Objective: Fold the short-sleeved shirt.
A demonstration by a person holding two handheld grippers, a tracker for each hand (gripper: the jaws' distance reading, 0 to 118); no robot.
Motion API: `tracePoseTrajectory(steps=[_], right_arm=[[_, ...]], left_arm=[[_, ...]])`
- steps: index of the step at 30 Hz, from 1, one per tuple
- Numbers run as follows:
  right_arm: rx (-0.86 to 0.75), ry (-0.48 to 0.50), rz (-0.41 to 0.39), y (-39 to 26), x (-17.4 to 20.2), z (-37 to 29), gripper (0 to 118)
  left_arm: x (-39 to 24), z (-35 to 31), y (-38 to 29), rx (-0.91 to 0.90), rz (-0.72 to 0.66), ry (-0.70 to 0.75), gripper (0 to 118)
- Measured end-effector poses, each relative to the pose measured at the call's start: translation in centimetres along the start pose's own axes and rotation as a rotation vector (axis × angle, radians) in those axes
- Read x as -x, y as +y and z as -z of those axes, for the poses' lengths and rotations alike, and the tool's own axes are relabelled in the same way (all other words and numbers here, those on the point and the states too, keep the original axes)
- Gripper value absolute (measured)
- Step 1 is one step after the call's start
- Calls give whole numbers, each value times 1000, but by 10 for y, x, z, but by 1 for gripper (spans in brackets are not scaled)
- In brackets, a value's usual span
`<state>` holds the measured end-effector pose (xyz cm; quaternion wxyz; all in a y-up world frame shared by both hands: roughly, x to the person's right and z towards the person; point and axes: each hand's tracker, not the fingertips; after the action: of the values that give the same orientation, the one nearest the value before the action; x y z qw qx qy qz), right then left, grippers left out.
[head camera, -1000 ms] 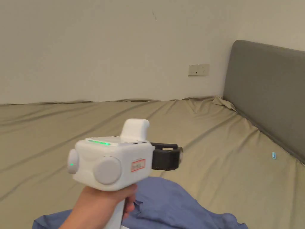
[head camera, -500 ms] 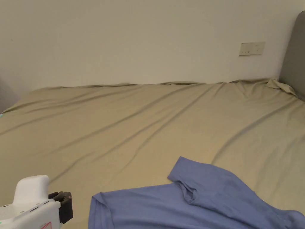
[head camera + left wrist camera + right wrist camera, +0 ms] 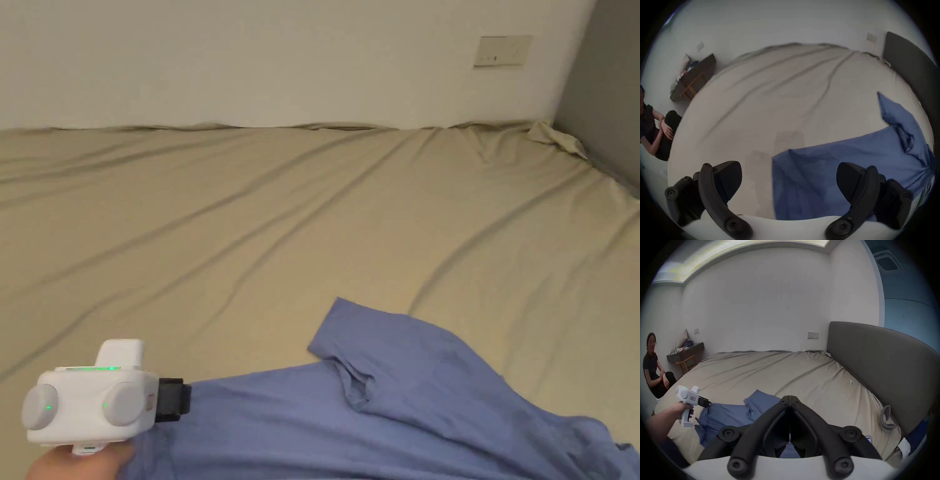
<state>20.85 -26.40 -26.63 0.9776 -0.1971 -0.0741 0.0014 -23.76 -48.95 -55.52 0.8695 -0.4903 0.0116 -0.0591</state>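
Left gripper (image 3: pixel 789 181), white plastic body with black jaws, has its jaws spread wide with nothing between them; in its own view they straddle the left edge of the blue short-sleeved cotton shirt (image 3: pixel 843 170), hovering over it as far as I can tell, not clearly touching. In the head view it sits at the near left edge of the bed, held in a hand (image 3: pixel 81 464). Right gripper (image 3: pixel 790 397) has its black jaws pressed tip to tip, nothing visibly pinched at the tips, blue fabric showing below them.

One shirt, lying rumpled along the near edge of the bed, one sleeve (image 3: pixel 375 334) pointing toward the far side. It looks soft and thin, creased around the collar.

Underneath is one beige bedsheet (image 3: pixel 281 219), smooth with long diagonal wrinkles. One grey padded headboard (image 3: pixel 875 361) on the right edge, and a seated person (image 3: pixel 654 368) beyond the left edge.
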Motion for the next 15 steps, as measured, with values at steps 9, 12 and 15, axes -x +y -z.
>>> tracePoseTrajectory(steps=[9, 12, 15], right_arm=[[166, 2, -14, -32, 6, 51, 2], [218, 62, -1, -35, 7, 79, 2], [258, 154, -40, -34, 3, 124, 2]], left_arm=[[-37, -4, -22, -87, 70, -27, 1], [-30, -27, -23, -134, -3, -105, 1], [-2, -58, -27, -202, -230, -260, 1]])
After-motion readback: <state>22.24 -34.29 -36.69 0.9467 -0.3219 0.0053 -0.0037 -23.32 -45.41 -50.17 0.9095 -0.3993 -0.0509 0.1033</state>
